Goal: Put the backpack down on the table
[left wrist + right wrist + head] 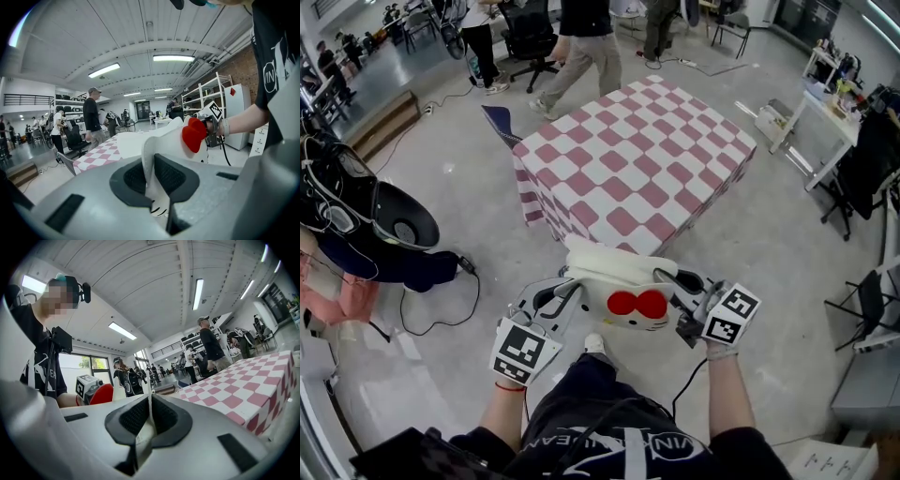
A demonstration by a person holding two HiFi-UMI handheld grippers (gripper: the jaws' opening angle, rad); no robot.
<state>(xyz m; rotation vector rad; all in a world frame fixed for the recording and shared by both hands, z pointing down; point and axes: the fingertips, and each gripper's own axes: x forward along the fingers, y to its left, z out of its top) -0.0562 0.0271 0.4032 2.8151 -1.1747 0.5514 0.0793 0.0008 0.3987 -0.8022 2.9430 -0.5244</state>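
A white backpack [614, 281] with a red bow [637, 305] hangs in the air between my two grippers, just short of the near corner of the table [637, 159] with its red-and-white checked cloth. My left gripper [565, 293] is shut on the bag's left side, and white fabric [152, 161] stands pinched between its dark pads. At the bag's right side my right gripper [682, 298] is shut on a thin white edge [149, 408]. The red bow [193, 135] also shows in the left gripper view. The checked table [243, 390] lies to the right in the right gripper view.
A rack of dark bags and clothes [347, 225] stands at the left, with a cable [441, 309] on the floor. White desks [825, 112] and black chairs [867, 300] line the right. People [586, 47] walk beyond the table's far side.
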